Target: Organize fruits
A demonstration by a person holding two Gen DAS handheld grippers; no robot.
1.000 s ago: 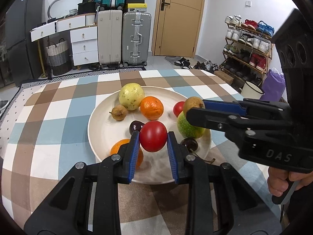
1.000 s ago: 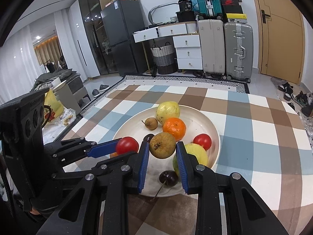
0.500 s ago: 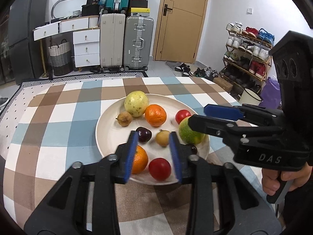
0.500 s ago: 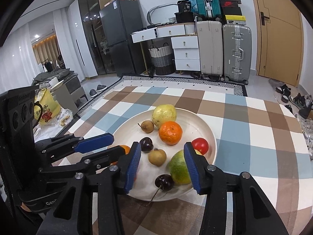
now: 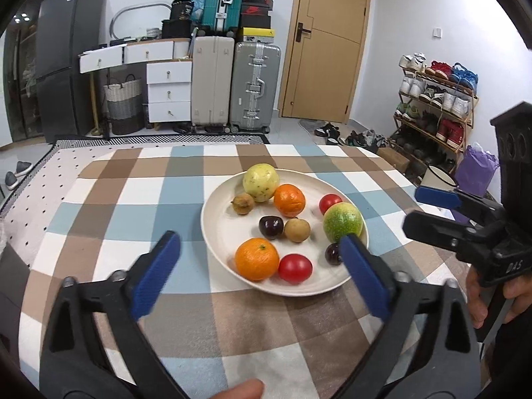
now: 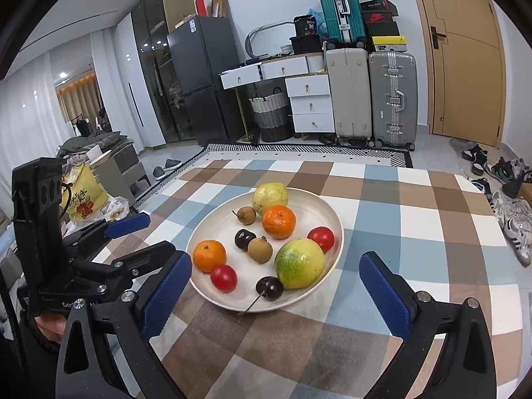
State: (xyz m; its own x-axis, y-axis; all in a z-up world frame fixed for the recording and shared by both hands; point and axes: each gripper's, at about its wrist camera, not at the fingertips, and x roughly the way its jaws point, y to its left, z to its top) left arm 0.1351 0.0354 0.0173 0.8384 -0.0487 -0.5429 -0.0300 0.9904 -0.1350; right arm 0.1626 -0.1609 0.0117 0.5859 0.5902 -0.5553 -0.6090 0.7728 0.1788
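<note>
Fruit fills the white plate point(image 5: 212, 232) on the checked tablecloth point(image 5: 133, 199) in your left wrist view. Your left gripper point(image 5: 262, 266) is spread wide and holds nothing, its blue pads point(image 5: 156, 272) straddling the plate's near rim. On the plate, a yellow passion fruit point(image 5: 261, 182) sits at the far side, with a small brown longan point(image 5: 243, 203) to its left and a mandarin point(image 5: 289, 200) to its right. A dark cherry point(image 5: 271, 227) touches another longan point(image 5: 297, 230) at the middle. A second mandarin point(image 5: 256, 259) and a cherry tomato point(image 5: 295, 268) lie side by side at the near edge. Your right gripper point(image 5: 424, 209) hovers at the right, off the plate.

From your right wrist, the right gripper point(image 6: 276, 282) is likewise fully released and empty, its pads point(image 6: 382, 292) either side of the plate's point(image 6: 332, 212) near rim. A green-yellow passion fruit point(image 6: 299, 263) rests at the near right, with a stemmed cherry point(image 6: 269, 288) just beside it and another cherry tomato point(image 6: 321, 238) behind. Your left gripper point(image 6: 133, 236) is at the left, apart from the plate.
</note>
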